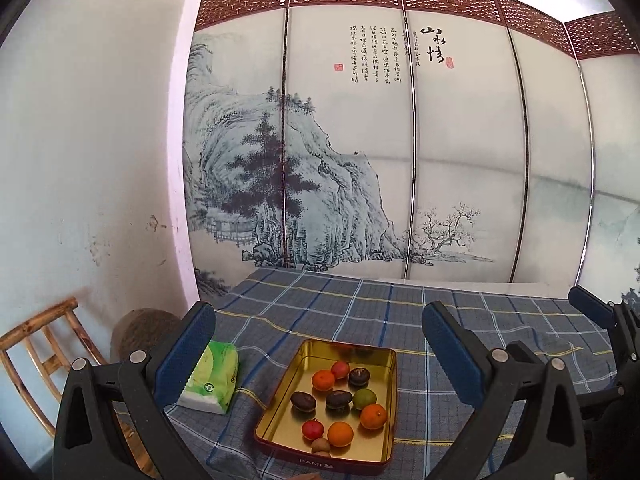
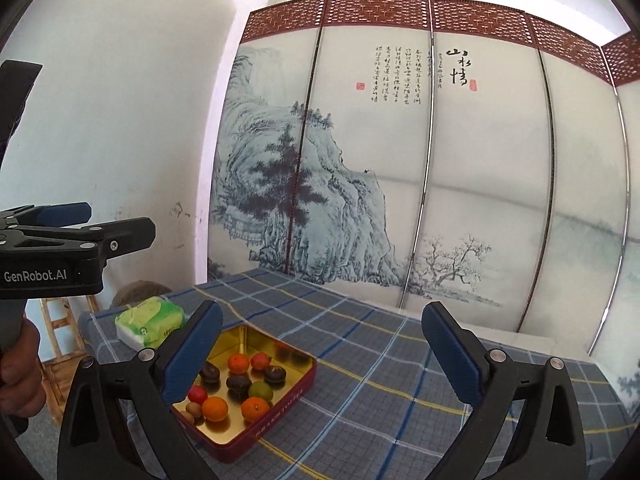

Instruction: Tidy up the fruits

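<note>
A gold tin tray [image 1: 387, 364] with dark red sides [image 2: 280, 410] sits on the plaid table. It holds several small fruits: oranges [image 1: 340, 434] [image 2: 215, 409], red ones [image 1: 312, 429], a green one [image 1: 364, 398] [image 2: 261, 391] and dark brown ones [image 1: 339, 400] [image 2: 239, 383]. My left gripper [image 1: 320, 340] hangs open above the tray's near end with nothing between its fingers. My right gripper [image 2: 324, 340] is open and empty too, off to the tray's right. In the right wrist view the left gripper [image 2: 120, 222] shows side-on at the left.
A green tissue pack [image 1: 212, 380] [image 2: 150, 322] lies left of the tray. A painted folding screen [image 1: 360, 160] stands right behind the table [image 1: 460, 320]. A wooden chair [image 1: 40, 344] and a white wall are at the left. A person's hand [image 2: 16, 376] holds the left gripper's handle.
</note>
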Tool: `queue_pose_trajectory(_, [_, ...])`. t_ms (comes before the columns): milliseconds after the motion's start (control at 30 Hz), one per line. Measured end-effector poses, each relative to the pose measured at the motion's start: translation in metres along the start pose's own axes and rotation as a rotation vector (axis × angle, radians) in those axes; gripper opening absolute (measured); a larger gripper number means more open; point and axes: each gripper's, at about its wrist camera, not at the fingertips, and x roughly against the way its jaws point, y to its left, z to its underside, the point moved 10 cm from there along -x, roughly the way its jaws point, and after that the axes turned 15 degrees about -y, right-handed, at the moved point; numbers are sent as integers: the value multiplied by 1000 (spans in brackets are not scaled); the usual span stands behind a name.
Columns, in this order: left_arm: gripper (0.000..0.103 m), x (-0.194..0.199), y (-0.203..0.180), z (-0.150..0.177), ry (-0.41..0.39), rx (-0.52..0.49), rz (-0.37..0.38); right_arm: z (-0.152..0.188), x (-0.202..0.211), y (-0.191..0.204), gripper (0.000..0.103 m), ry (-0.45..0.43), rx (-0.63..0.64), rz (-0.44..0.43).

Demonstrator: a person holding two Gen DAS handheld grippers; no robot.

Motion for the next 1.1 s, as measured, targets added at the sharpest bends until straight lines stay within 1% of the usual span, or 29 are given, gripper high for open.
queue_pose_trajectory(133, [103,3,-3,-4,-16,-14,-8,-6,6,-2,101,-13,1,8])
queue_pose_trajectory(300, [103,4,-6,-2,-12,-19,-3,-8,8,-3,102,-21,-9,15])
queue_pose_trajectory(667, [103,3,-5,11,32,-4,-4,-4,12,-4,103,-8,0,18])
queue_pose_trajectory(1100, [103,-3,-4,32,94,-3,-18,11,8,-6,103,39,-2,9])
